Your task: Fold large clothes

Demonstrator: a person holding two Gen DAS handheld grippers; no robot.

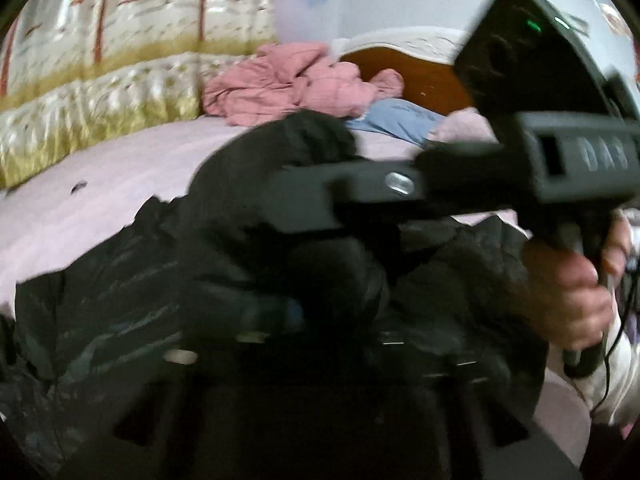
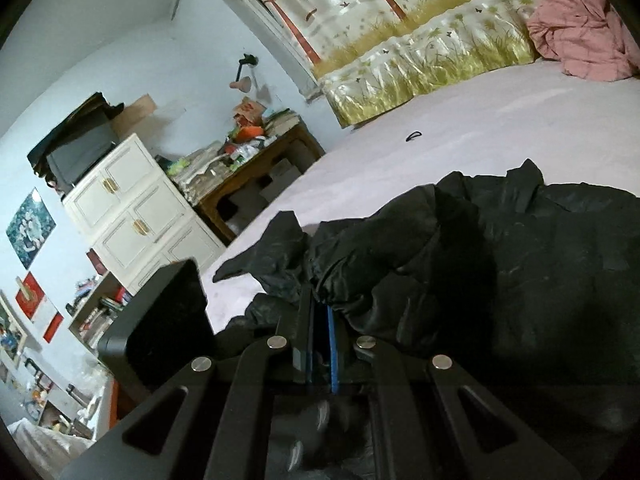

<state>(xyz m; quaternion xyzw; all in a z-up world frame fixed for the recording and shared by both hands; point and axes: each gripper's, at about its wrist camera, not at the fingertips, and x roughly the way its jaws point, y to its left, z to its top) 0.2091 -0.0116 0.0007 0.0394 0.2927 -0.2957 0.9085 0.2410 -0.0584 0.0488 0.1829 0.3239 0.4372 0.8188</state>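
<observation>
A large black jacket lies crumpled on the pink bed sheet. My right gripper is shut on a fold of the black jacket, its blue pads close together with cloth bunched at the tips. In the left wrist view the black jacket fills the lower half. My left gripper is buried in the dark cloth and blurred; its jaws cannot be made out. The right gripper's body crosses in front, held by a hand.
A pink garment and a blue one lie by the wooden headboard. Patterned cushions line the bed's far side. A cluttered wooden desk and a white cabinet stand beside the bed. A small dark loop lies on the sheet.
</observation>
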